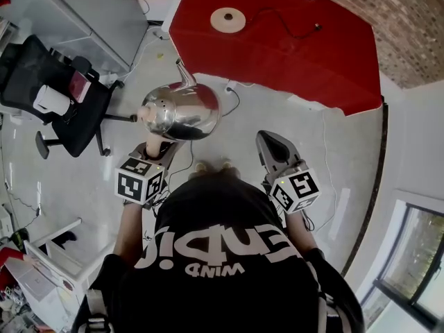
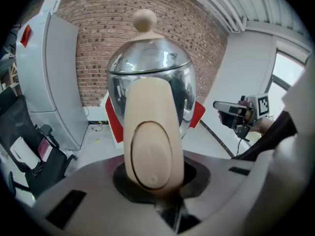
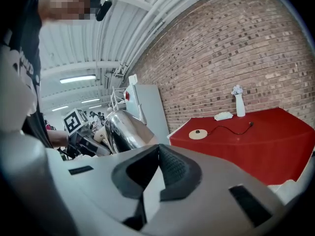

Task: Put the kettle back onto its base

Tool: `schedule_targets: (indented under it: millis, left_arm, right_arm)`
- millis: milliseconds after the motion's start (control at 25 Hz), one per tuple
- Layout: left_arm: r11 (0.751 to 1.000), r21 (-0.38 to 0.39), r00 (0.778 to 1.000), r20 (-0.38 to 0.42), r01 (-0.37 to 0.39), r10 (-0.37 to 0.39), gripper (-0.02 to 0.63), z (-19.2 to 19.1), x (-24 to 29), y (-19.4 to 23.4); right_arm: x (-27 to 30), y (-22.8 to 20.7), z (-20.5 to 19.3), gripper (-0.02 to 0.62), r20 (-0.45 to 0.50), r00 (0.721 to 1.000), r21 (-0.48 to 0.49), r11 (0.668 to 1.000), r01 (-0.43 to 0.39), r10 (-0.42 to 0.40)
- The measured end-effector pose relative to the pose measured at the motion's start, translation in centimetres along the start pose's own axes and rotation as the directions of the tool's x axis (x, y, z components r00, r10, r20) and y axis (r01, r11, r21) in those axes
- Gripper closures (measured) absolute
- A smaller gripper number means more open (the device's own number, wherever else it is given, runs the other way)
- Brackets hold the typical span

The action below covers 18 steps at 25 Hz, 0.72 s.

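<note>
A shiny steel kettle with a thin spout hangs in the air above the floor, short of the red table. My left gripper is shut on its cream handle. The kettle's body and round lid knob fill the left gripper view. The round cream base lies on the table's far left part, and a black cord runs from it. My right gripper hangs to the kettle's right, shut with nothing in it; its pads meet. The right gripper view also shows the kettle and the base.
A black office chair stands on the left, with a grey cabinet behind it. A white vase and a white dish sit at the table's back by the brick wall. Thin cables trail over the pale floor.
</note>
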<state>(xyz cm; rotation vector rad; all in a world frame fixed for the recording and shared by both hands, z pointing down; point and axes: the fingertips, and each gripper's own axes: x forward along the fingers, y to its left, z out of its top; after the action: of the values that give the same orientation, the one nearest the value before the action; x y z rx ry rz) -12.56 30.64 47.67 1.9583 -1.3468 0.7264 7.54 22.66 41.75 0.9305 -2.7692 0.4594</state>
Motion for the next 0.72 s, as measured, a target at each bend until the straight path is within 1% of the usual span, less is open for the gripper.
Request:
schedule_targets:
  millis: [400,720]
  left_arm:
    - [1.0,-0.02,1.0,-0.011,-0.005,0.004,0.548,0.6,1.3,-1.4]
    - [0.999,-0.045,1.0,0.007,-0.019,0.02,0.548,1.5,2.8,-2.7]
  right_arm:
    - [-1.5,-3.0,-0.1,0.572,-0.009,1.0,0.021,0.999,0.026,-0.026]
    - [-2.6,-5.8,-0.6,0.572,-0.02,1.0,0.016,1.0,0.017,-0.017]
